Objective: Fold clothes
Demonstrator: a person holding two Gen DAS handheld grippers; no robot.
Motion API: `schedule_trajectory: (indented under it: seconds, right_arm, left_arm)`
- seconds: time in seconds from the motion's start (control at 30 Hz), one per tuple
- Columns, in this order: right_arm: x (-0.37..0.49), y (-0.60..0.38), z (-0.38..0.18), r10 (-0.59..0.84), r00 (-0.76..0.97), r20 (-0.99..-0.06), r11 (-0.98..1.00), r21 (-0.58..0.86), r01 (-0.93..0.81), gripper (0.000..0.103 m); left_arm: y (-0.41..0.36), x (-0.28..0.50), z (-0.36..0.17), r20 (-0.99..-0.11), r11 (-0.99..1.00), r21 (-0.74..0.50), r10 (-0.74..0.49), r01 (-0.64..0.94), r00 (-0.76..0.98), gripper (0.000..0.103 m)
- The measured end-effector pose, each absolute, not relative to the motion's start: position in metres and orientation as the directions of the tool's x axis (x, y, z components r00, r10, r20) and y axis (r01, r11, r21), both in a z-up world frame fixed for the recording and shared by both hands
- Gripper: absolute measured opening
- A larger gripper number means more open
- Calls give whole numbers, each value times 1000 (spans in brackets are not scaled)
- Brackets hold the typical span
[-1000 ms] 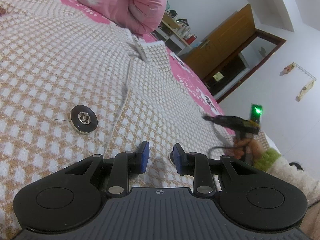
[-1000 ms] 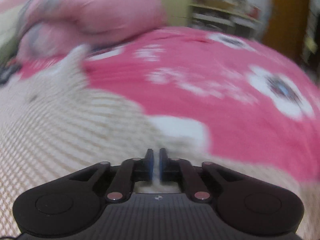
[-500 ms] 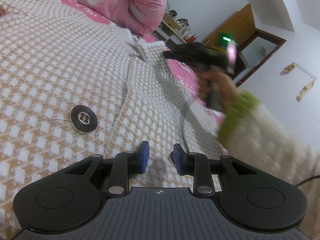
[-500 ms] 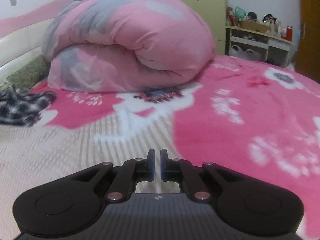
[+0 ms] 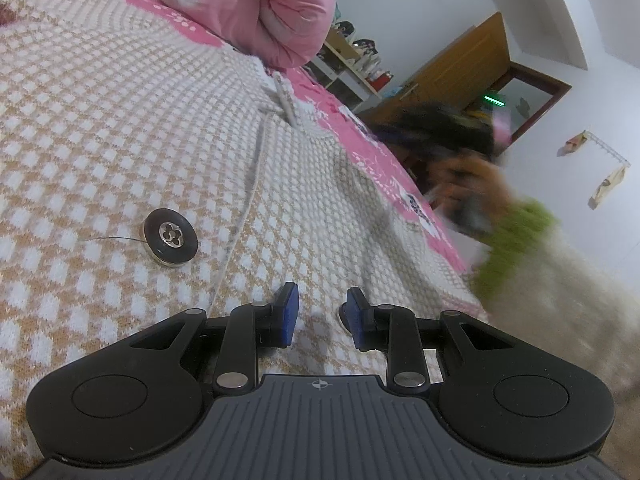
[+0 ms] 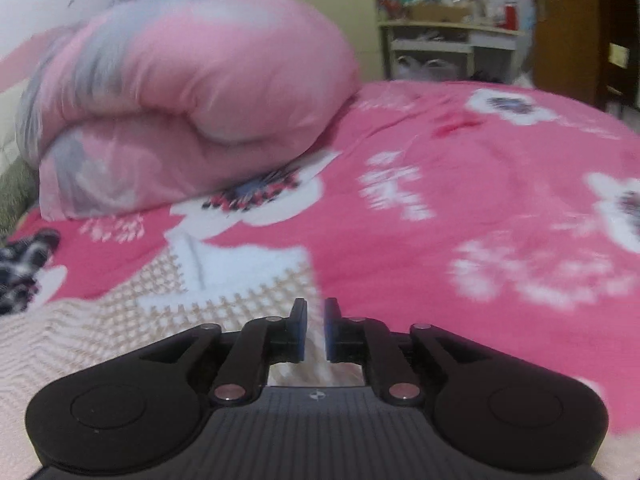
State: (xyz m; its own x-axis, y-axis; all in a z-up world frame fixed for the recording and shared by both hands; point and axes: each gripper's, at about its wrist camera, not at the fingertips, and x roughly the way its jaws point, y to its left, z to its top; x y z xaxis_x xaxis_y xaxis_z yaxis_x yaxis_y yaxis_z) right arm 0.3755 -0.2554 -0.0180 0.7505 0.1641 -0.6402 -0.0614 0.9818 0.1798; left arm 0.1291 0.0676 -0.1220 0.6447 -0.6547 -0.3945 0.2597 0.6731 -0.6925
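Right gripper (image 6: pixel 315 330) has swung over the cardigan (image 5: pixel 120 128), fingers barely apart, empty; left gripper (image 5: pixel 319 316) apart. Button (image 5: pixel 171 237) may snag.

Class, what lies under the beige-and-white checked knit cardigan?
The pink flowered bedspread shows past the beige-and-white checked knit cardigan edge; whatever lies beneath its middle is covered.

Left wrist view sits low, very close over the knit cardigan (image 5: pixel 120 128), facing the door (image 5: pixel 452 76). Right wrist view looks across the bed (image 6: pixel 460 184). Both share the rolled pink duvet (image 6: pixel 192 104) and shelf (image 6: pixel 448 36).
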Motion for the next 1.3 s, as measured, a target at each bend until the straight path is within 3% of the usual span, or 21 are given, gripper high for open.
schedule_trajectory:
  seconds: [0.1,0.17,0.23,0.33,0.47,0.63,0.73,0.87,1.1,1.2,1.27,1.3]
  right_arm:
    - [311,-304,17,143,763,-630,977,214,-7,18]
    - [263,-339,33,113,769,-629,970,237,51,29]
    - [220,-370,39,67,763,-643,961,247,124,31]
    - [159,-412,31,18,737,-675,923,295,248,38]
    - [92,-461,2,44,726,-686,810,450,376,39]
    - [22,-499,-27,88,820,-565,644,660,386,40]
    - [16,-493,-44,138,845,-516,604,721,341,40]
    - [41,-467,-60,230,806,-546,644,706,294,40]
    - [61,-484,-66,67,811,-580,666,632,397,45]
    - [70,-510,-61,-82,797,-599,661,566,493,55]
    - [83,-525,-56,-153,781,-605,676,513,530,65]
    - [91,-531,-55,-175,776,-606,683,492,539,65]
  left_arm:
    - [66,129,-121,-398,677,-689,-652,258,646,28]
    - [65,129,-120,-401,680,-687,-649,257,646,28]
    - [64,129,-120,-403,683,-684,-647,256,647,28]
    - [64,129,-119,-407,687,-679,-644,256,648,28]
    - [62,129,-118,-412,693,-672,-642,260,647,29]
    - [59,129,-116,-430,710,-656,-632,258,645,29]
    - [52,128,-105,-480,746,-618,-607,246,633,34]
    - [26,126,-84,-519,793,-543,-574,274,633,55]
    - [-26,123,-49,-582,861,-380,-507,338,635,63]
    - [-58,129,-51,-664,890,-256,-445,377,601,63]
    - [-71,132,-50,-680,888,-222,-438,403,589,63]
    - [-74,133,-47,-674,884,-218,-443,414,591,63]
